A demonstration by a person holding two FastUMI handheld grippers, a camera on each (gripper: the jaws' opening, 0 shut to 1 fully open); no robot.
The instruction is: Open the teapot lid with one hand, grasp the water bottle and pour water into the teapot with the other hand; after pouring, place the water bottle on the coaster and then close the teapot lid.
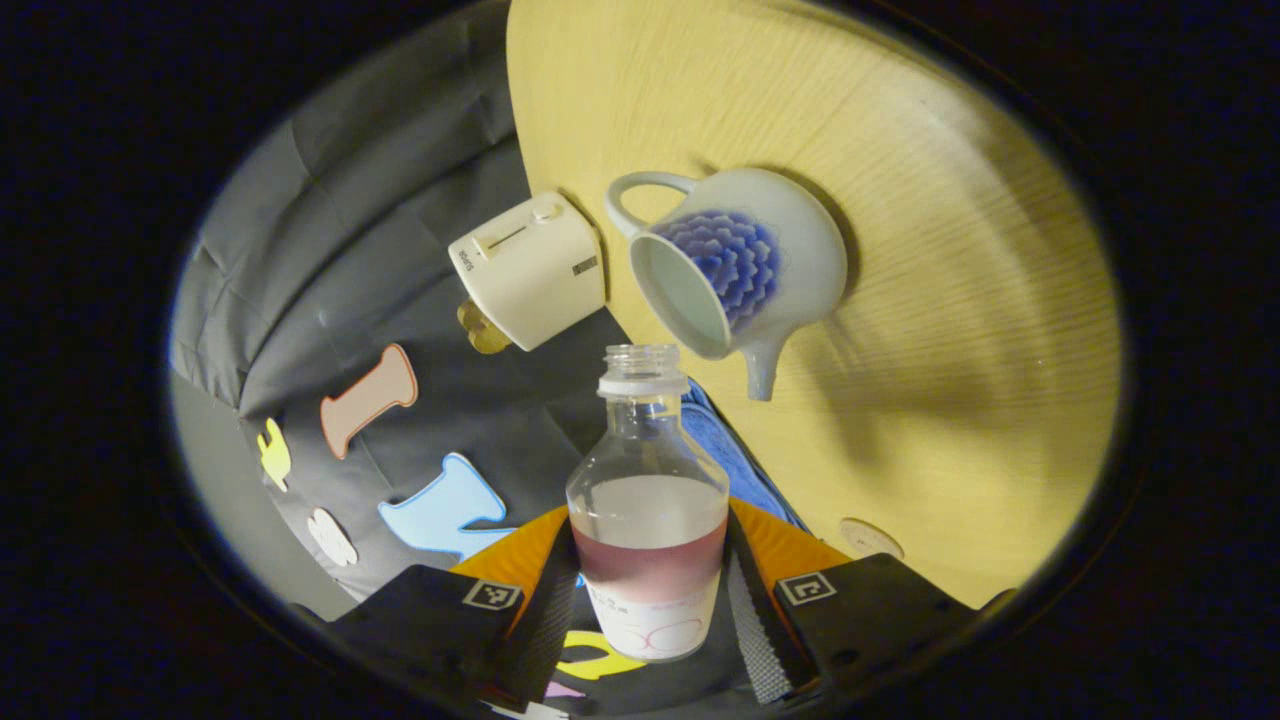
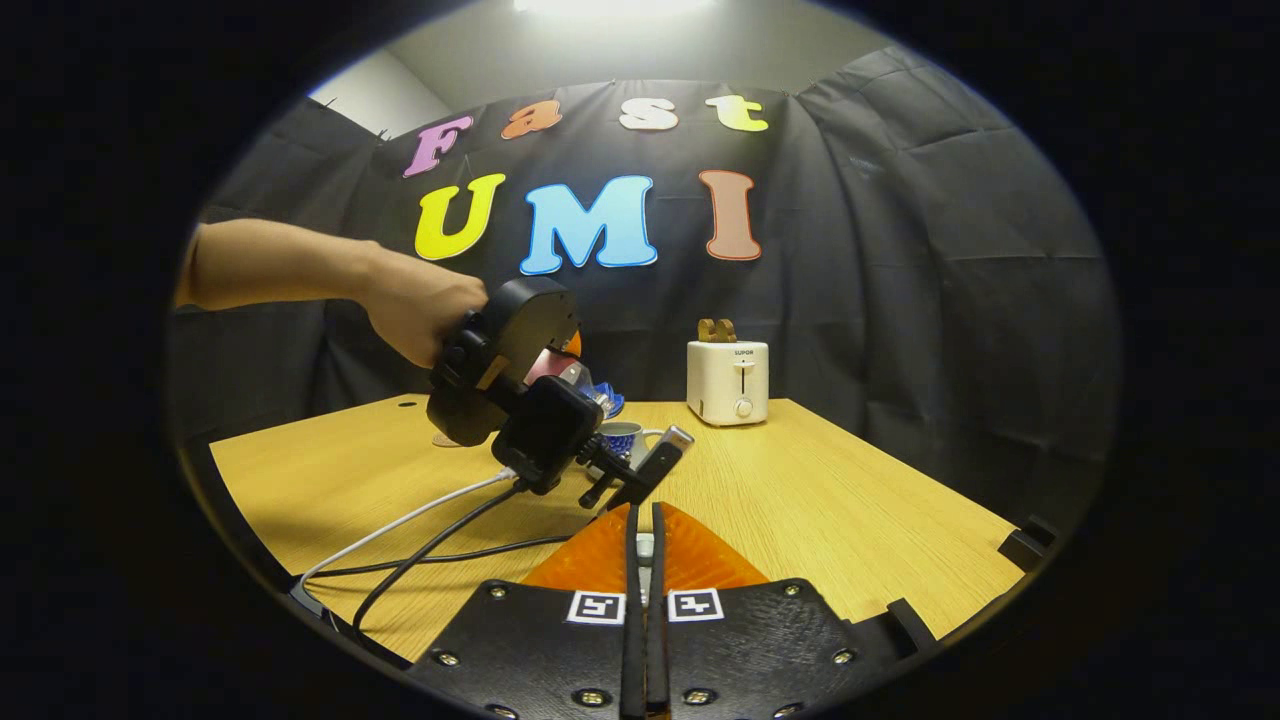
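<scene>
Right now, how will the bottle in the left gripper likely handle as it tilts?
The bottle looks clear and rigid, so it probably won't buckle between the left gripper's fingers. It seems about half full, so it is likely fairly heavy, with water shifting as it tilts. Its mouth is uncapped, so tipping further toward the teapot should spill water.

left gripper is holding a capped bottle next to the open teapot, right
Not quite: the bottle has no cap. Its mouth is open, as the left gripper view shows. The rest stands: the left gripper holds it next to the open teapot.
</scene>
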